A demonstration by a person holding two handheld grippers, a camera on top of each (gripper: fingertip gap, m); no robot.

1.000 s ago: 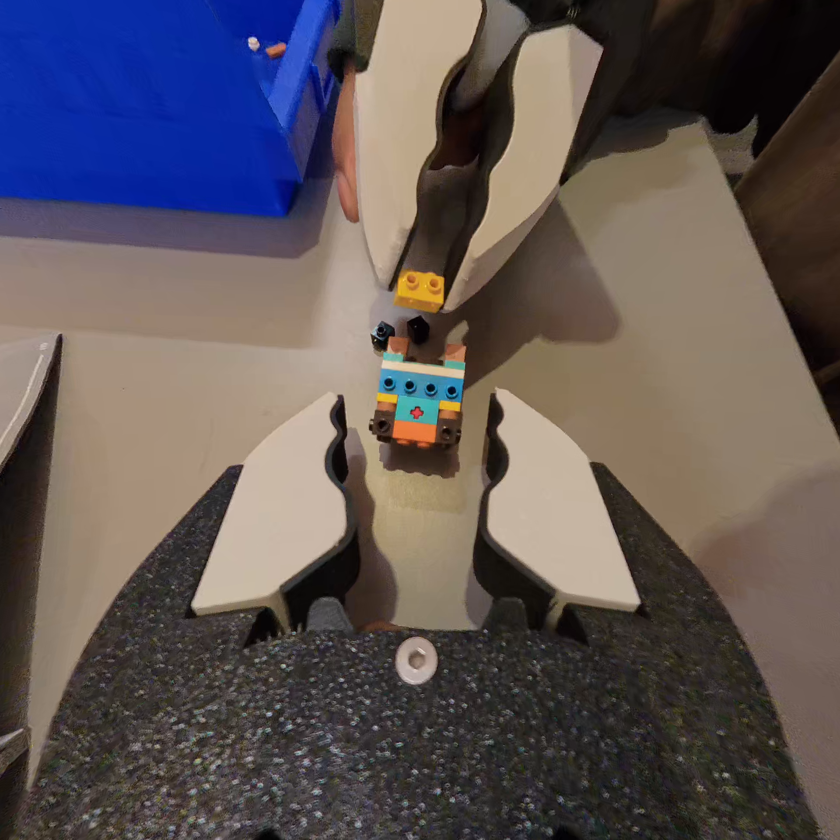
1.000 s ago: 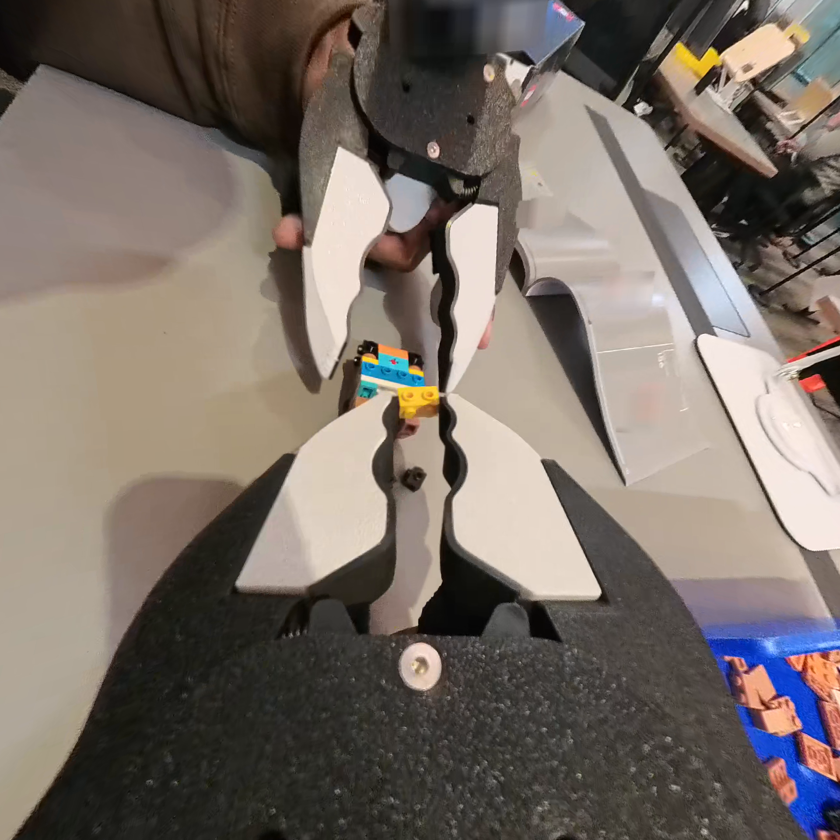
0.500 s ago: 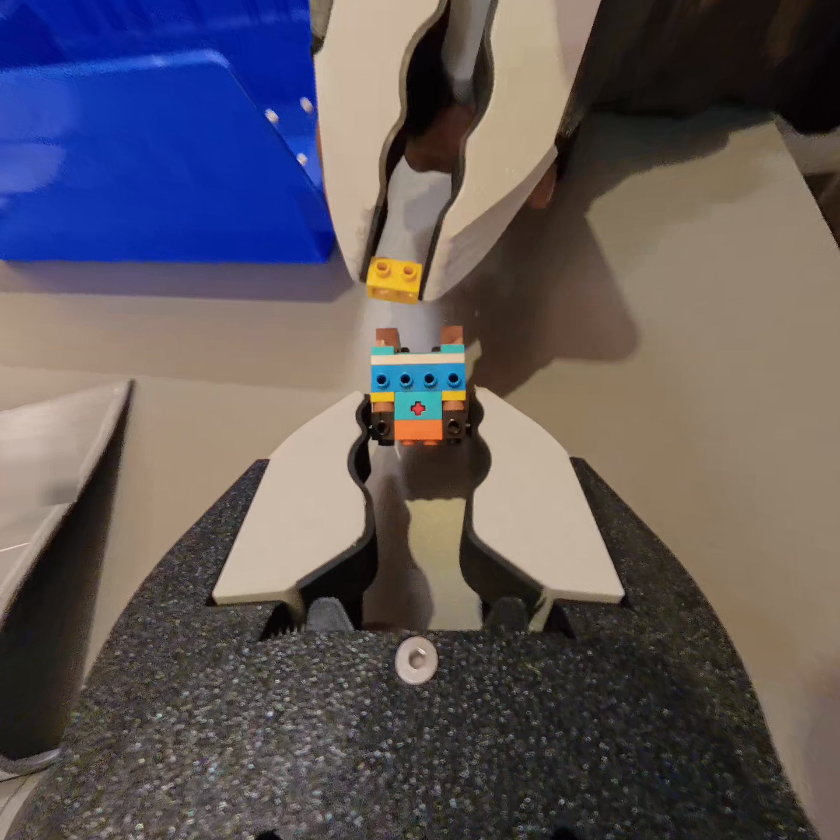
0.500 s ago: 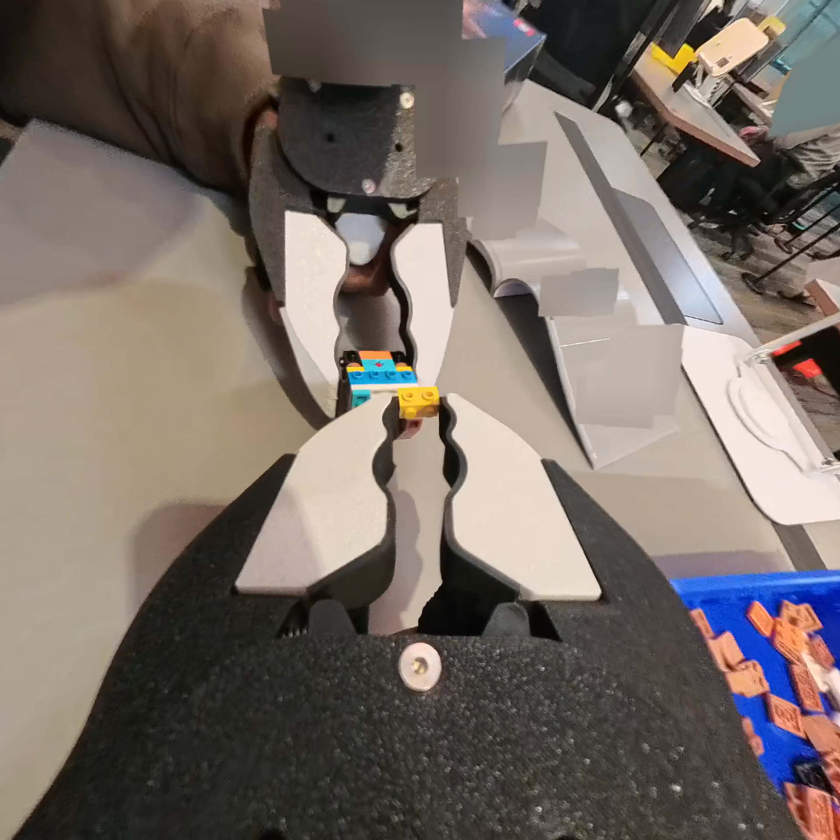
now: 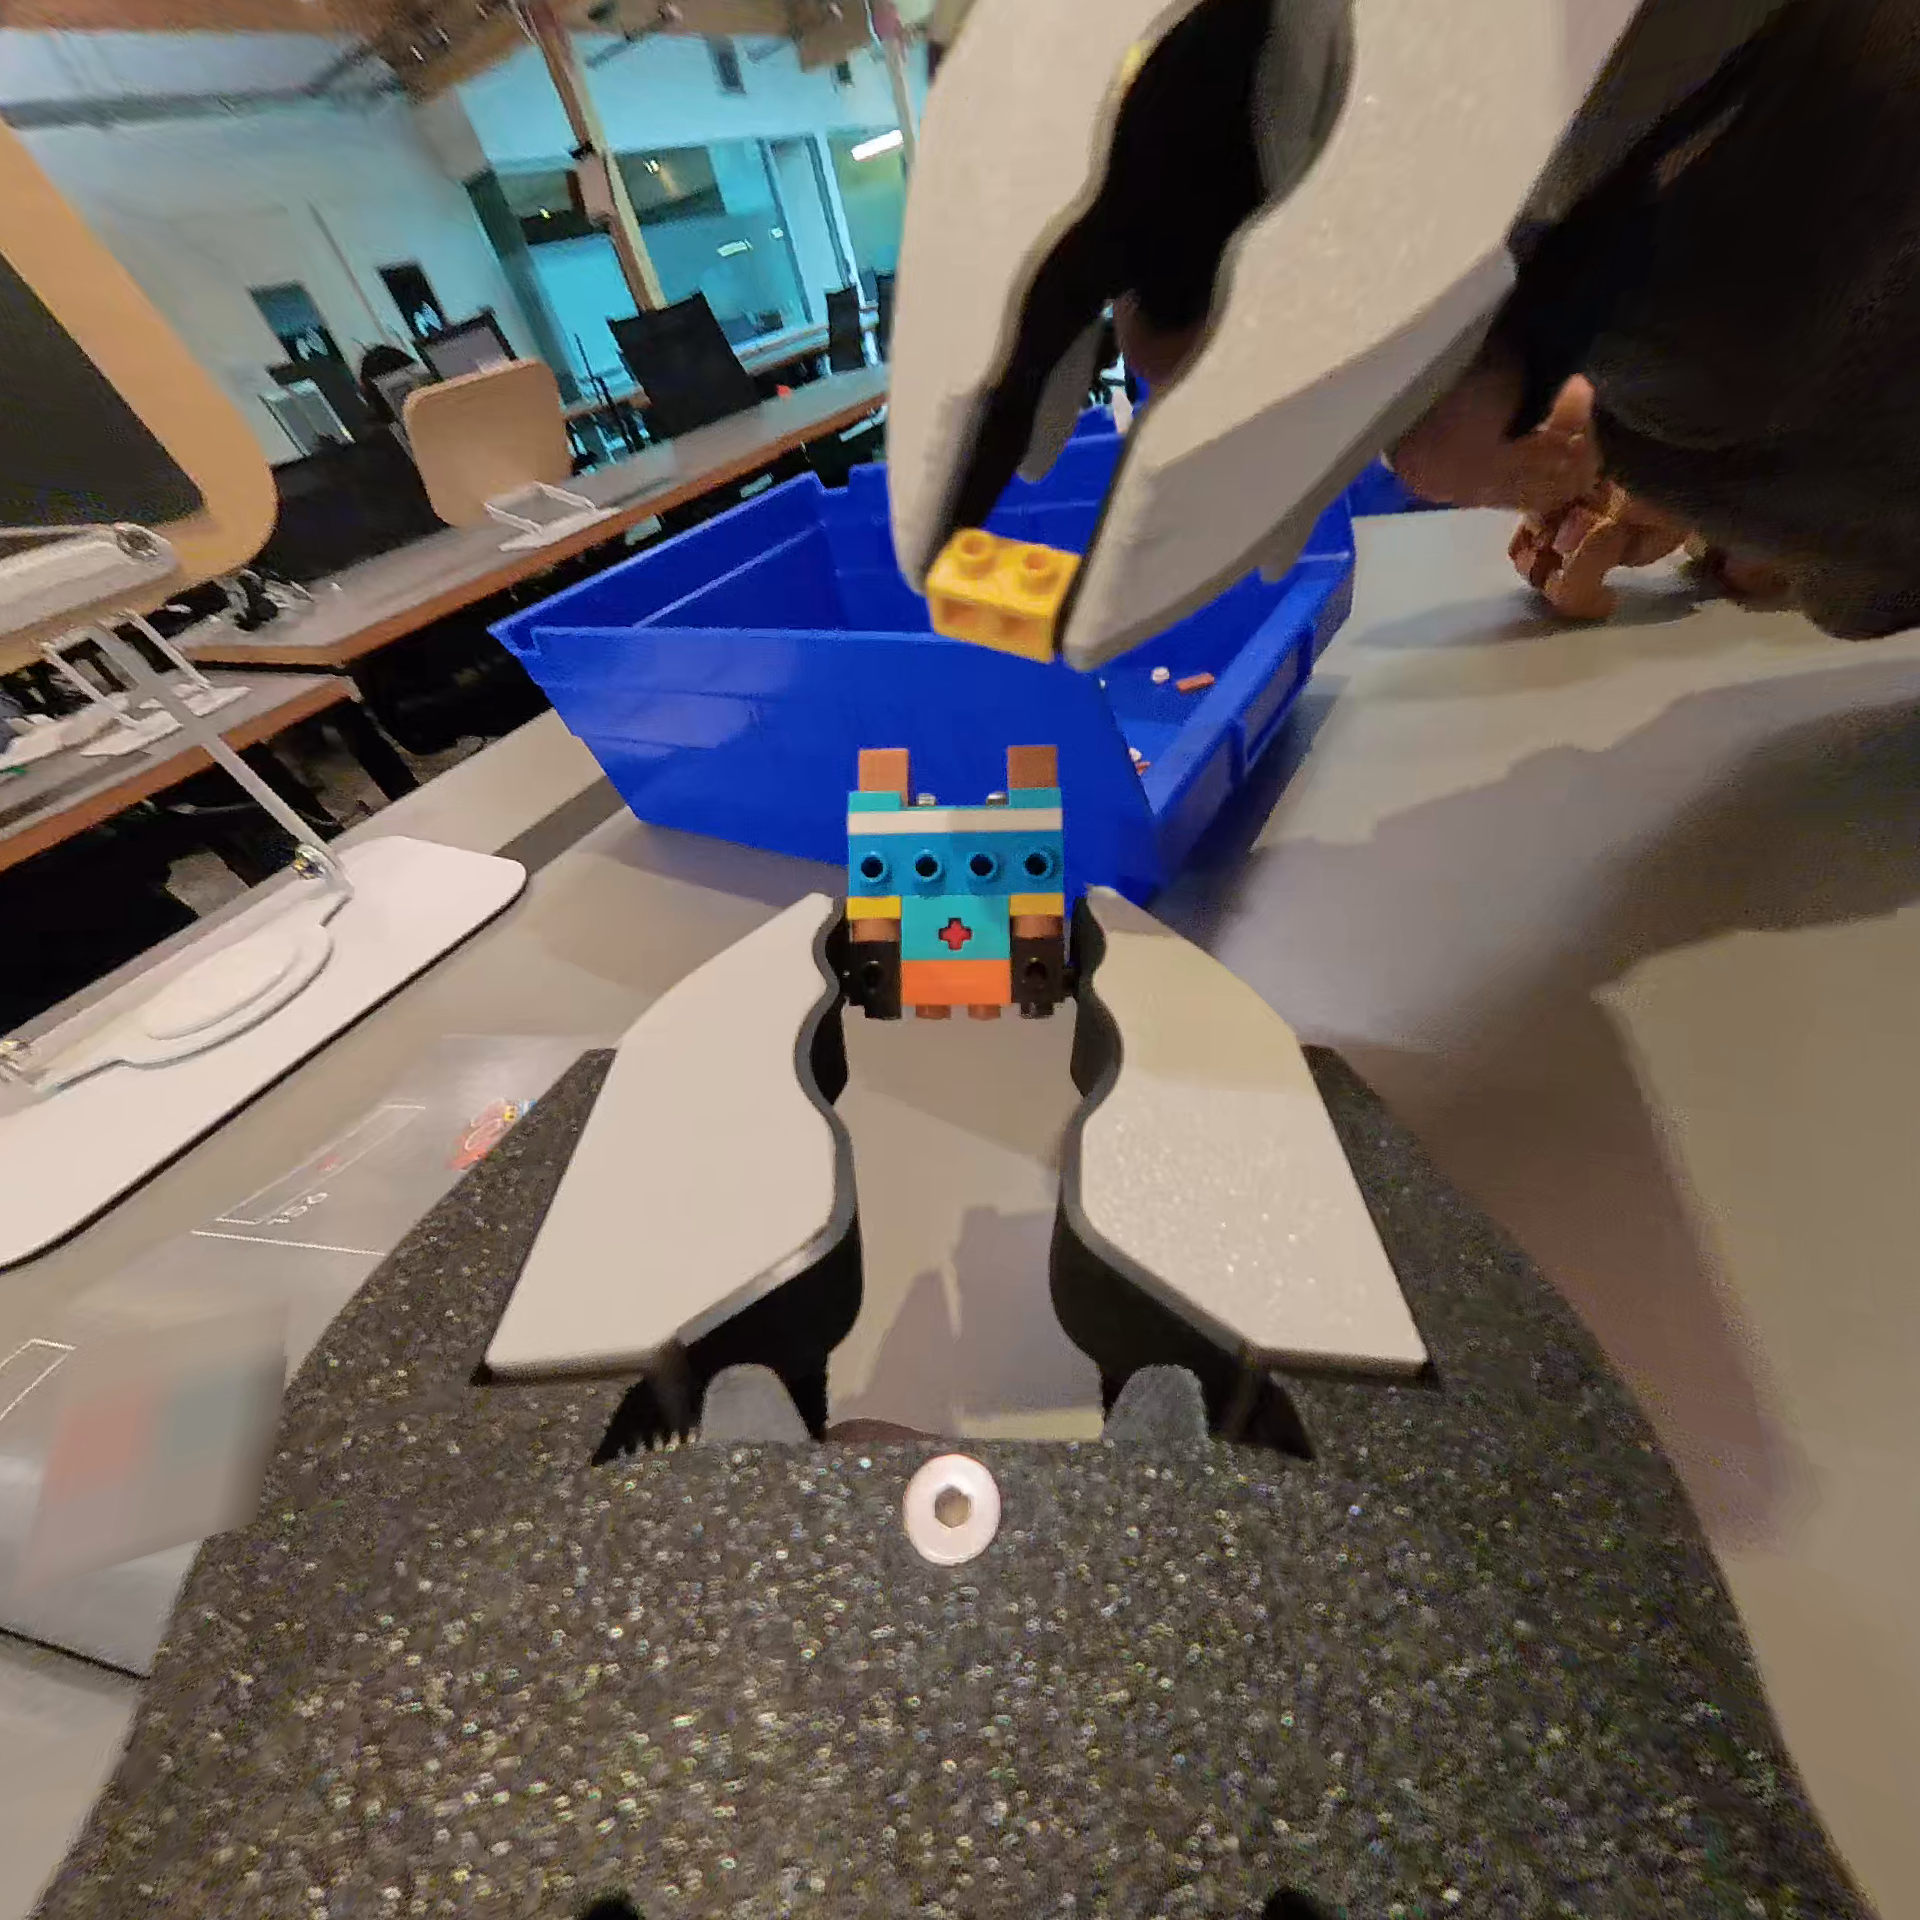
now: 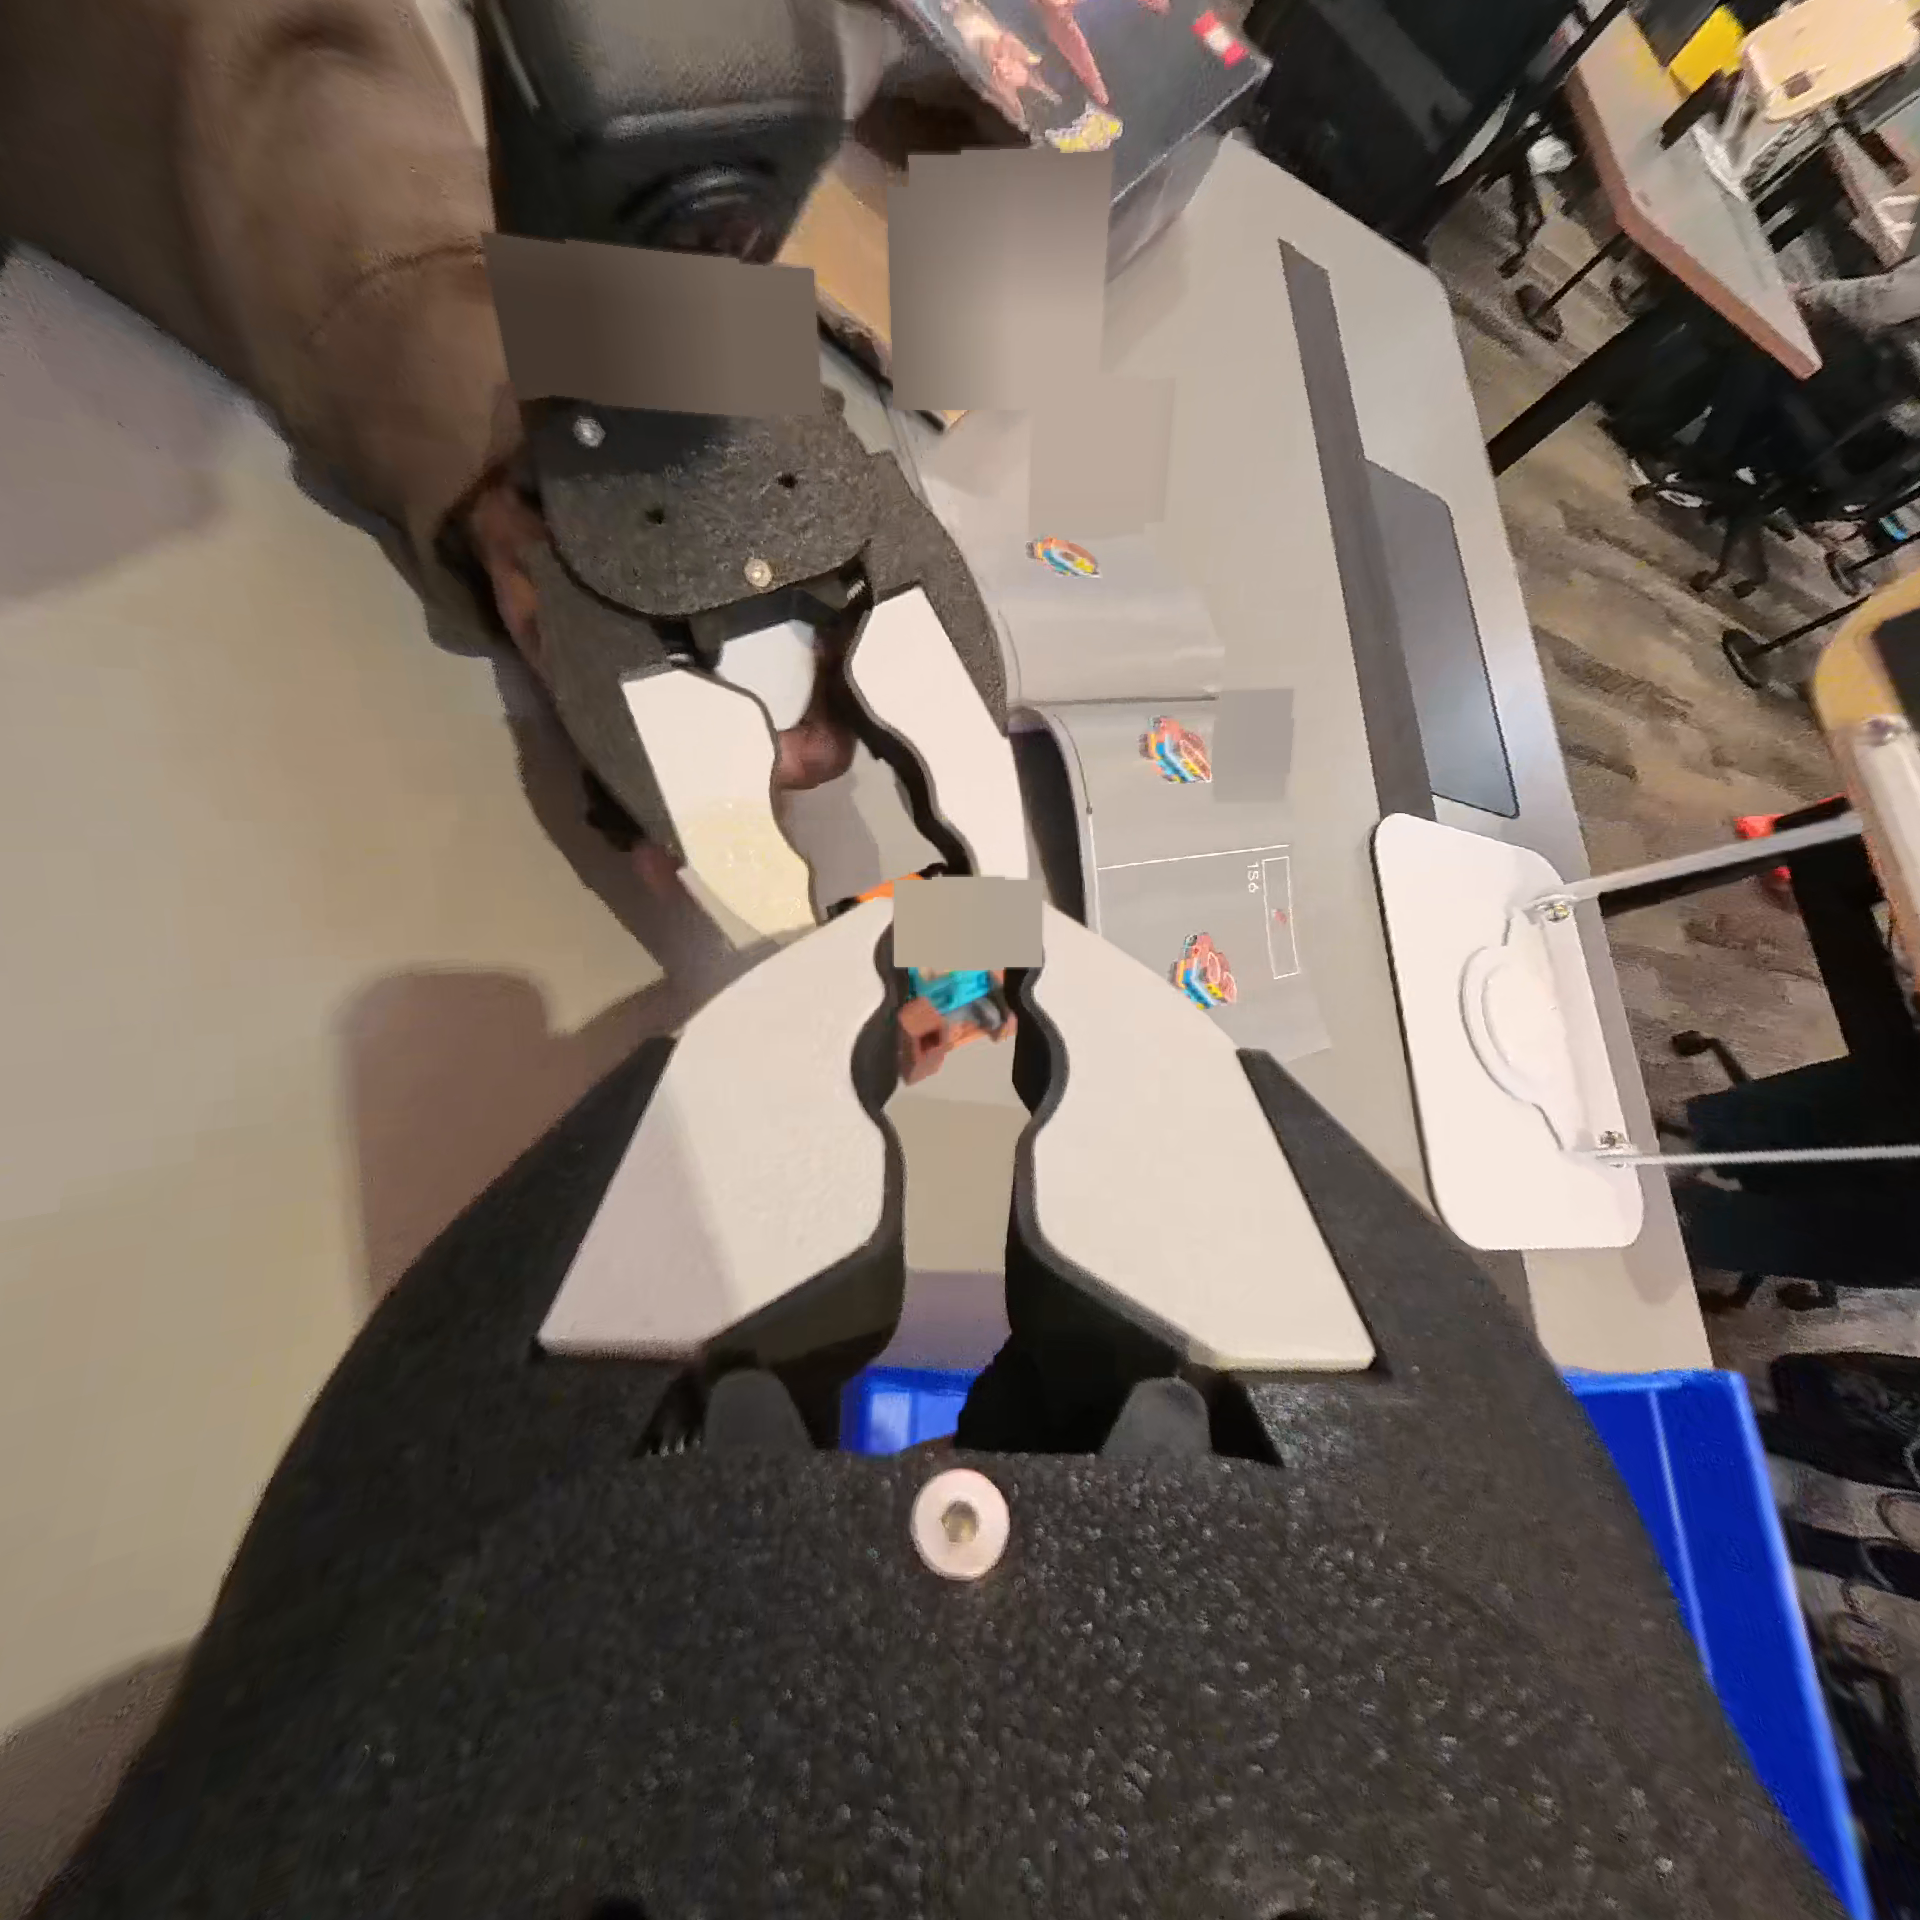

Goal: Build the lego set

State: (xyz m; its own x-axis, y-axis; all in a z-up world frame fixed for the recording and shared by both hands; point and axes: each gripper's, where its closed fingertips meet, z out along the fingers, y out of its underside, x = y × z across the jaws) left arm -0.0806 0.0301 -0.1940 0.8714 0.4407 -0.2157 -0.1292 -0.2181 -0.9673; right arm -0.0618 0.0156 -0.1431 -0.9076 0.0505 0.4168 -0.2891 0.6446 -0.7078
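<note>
While clamped: left claw (image 5: pixel 956 961) grips lego model (image 5: pixel 954 894) by its black lower sides, lifted off tabletop (image 5: pixel 1714 935).
Right claw (image 5: pixel 1003 597): pinches yellow brick (image 5: pixel 1000 590), just above model, apart.
Behind: blue bin (image 5: pixel 790 686).

Left gripper (image 5: pixel 956 961) closed in from wide apart, now clamping lego model (image 5: pixel 954 894) at its lower sides. Model lifted off grey table (image 5: pixel 1662 935), tipped level; blue bin (image 5: pixel 790 707) now behind it. Right gripper (image 5: pixel 997 603) with yellow brick (image 5: pixel 1000 590) risen, now above model, clear gap between them.
</note>
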